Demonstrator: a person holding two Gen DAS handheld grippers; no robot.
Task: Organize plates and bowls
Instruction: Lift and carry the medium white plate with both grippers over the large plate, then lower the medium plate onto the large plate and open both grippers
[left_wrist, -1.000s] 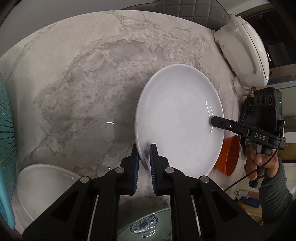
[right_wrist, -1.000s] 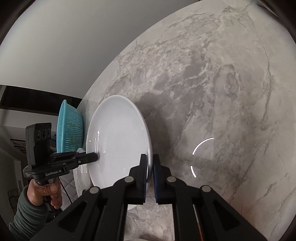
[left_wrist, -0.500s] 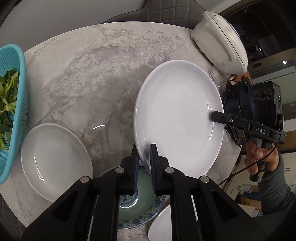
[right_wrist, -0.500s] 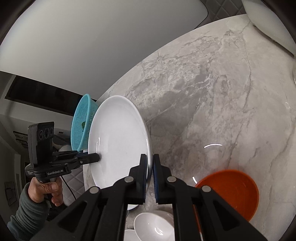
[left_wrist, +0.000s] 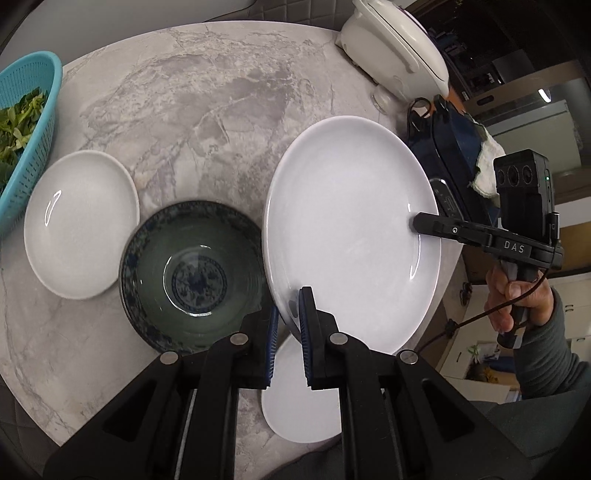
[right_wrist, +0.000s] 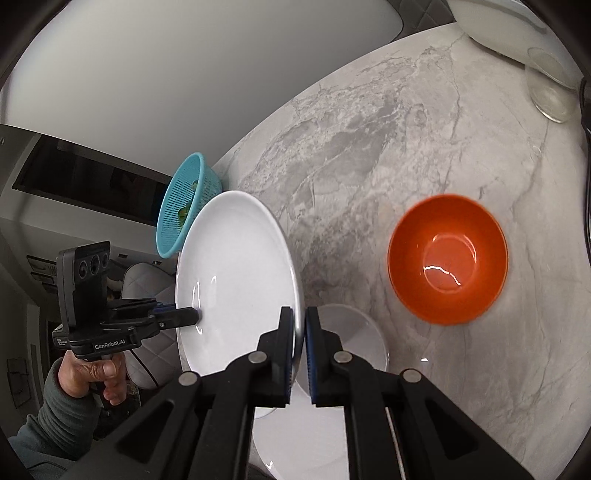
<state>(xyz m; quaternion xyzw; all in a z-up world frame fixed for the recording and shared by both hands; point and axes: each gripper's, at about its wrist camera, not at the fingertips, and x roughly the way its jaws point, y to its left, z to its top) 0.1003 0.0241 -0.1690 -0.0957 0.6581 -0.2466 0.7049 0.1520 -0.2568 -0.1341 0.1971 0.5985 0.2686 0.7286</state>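
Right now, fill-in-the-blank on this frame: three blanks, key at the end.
1. Both hand-held grippers, left and right, clamp the rim of one large ____ plate.
2. The bowl alone on the marble is ____.
3. The teal colander holds leafy ____.

Missing words: white; orange; greens

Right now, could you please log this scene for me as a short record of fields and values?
held item: large white plate, lifted and tilted above the table
left gripper: shut on the plate's near rim
right gripper: shut on the opposite rim
on table: green patterned bowl, small white plate, orange bowl, white dish under the held plate
table edge: teal colander with greens
surface: grey marble table
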